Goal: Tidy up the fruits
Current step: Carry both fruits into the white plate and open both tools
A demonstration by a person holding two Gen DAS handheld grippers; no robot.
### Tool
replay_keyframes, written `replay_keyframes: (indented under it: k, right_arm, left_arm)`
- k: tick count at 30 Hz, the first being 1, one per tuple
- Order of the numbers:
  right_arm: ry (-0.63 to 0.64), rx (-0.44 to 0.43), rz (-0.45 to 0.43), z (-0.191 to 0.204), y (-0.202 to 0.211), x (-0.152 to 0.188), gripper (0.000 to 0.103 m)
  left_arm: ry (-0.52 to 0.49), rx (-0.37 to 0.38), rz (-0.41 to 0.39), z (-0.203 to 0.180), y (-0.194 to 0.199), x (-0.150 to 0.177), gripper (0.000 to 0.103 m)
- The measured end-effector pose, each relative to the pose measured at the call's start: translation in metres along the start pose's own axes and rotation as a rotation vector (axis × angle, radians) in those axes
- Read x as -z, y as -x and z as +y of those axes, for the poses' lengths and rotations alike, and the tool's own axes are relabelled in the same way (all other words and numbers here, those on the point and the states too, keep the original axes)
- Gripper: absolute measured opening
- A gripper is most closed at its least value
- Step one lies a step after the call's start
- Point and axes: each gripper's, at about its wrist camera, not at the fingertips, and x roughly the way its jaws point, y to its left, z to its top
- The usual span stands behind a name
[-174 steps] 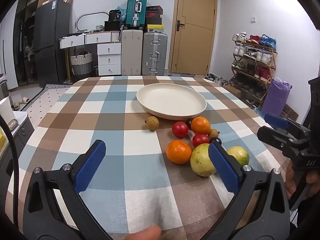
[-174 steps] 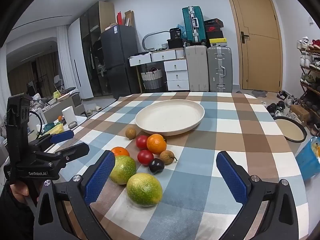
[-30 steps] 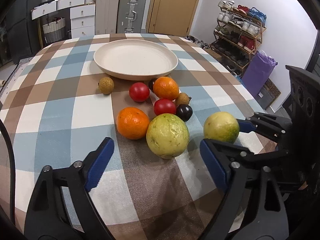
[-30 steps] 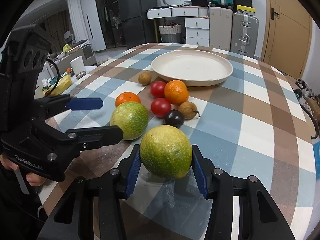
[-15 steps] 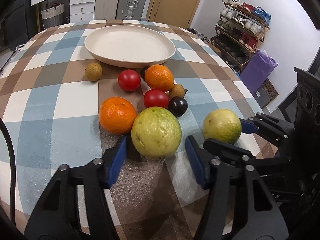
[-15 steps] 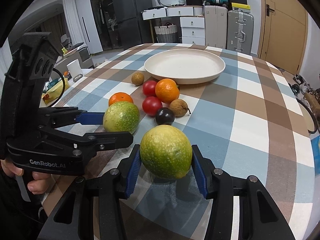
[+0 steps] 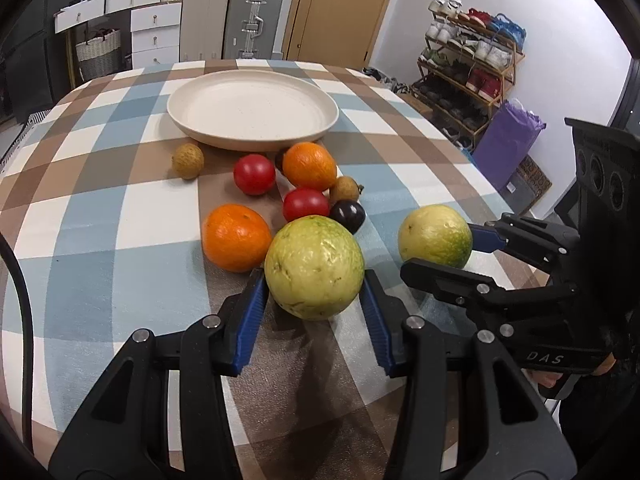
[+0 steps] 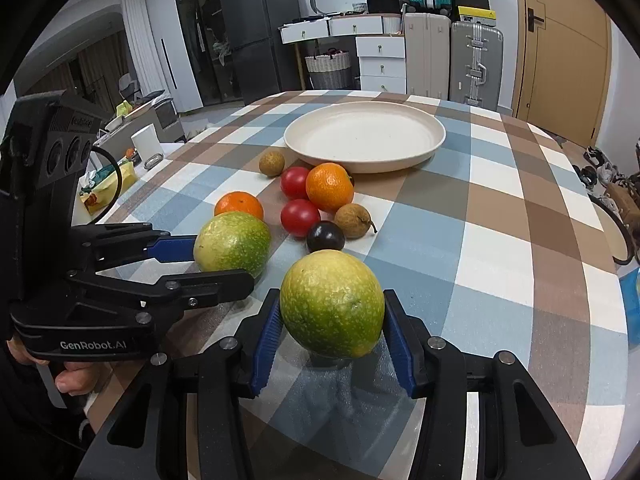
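Observation:
My left gripper [image 7: 312, 282] has its jaws closing, and both blue pads touch the sides of a pale yellow-green fruit [image 7: 314, 268] that sits on the checked tablecloth. Just to its right, my right gripper [image 8: 330, 314] is shut on a second green fruit [image 8: 332, 304]. In the right wrist view the left gripper [image 8: 222, 264] and its fruit [image 8: 232, 242] appear at the left. Beyond them lie two oranges [image 7: 236, 238], two red tomatoes [image 7: 255, 174], a dark plum [image 7: 347, 216] and two small brown fruits [image 7: 188, 161]. The cream plate [image 7: 252, 142] behind them holds nothing.
The round table [image 7: 100, 216] drops away close behind both grippers. A shoe rack [image 7: 468, 68] and a purple bag [image 7: 508, 144] stand to the right. Suitcases [image 7: 256, 20] and drawers stand by the far wall. A person's hand [image 8: 76, 380] holds the left gripper.
The left jaws went from wide apart to narrow, and the pads now touch the pale fruit. The left gripper crept forward around it. The right gripper kept still with its fruit.

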Motion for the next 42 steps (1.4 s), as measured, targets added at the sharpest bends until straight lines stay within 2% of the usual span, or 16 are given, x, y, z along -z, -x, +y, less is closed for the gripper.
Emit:
replay_keyframes:
  k: [8, 20, 32, 42]
  right_arm:
    - [-0.017, -0.012, -0.058, -0.003, 0.007, -0.017, 0.050]
    - [-0.047, -0.028, -0.158, -0.008, 0.016, -0.059, 0.050]
    - [-0.054, -0.016, -0.202, -0.024, 0.007, -0.097, 0.050]
    - [-0.096, -0.003, -0.205, -0.043, -0.024, -0.115, 0.050]
  left_arm:
    - [-0.002, -0.022, -0.106, 0.012, 0.026, -0.015, 0.044]
    - [0.000, -0.077, -0.219, 0.034, 0.046, -0.054, 0.044]
    - [0.004, -0.094, -0.248, 0.050, 0.028, -0.085, 0.044]
    - [-0.004, -0.106, -0.249, 0.063, -0.007, -0.113, 0.044]
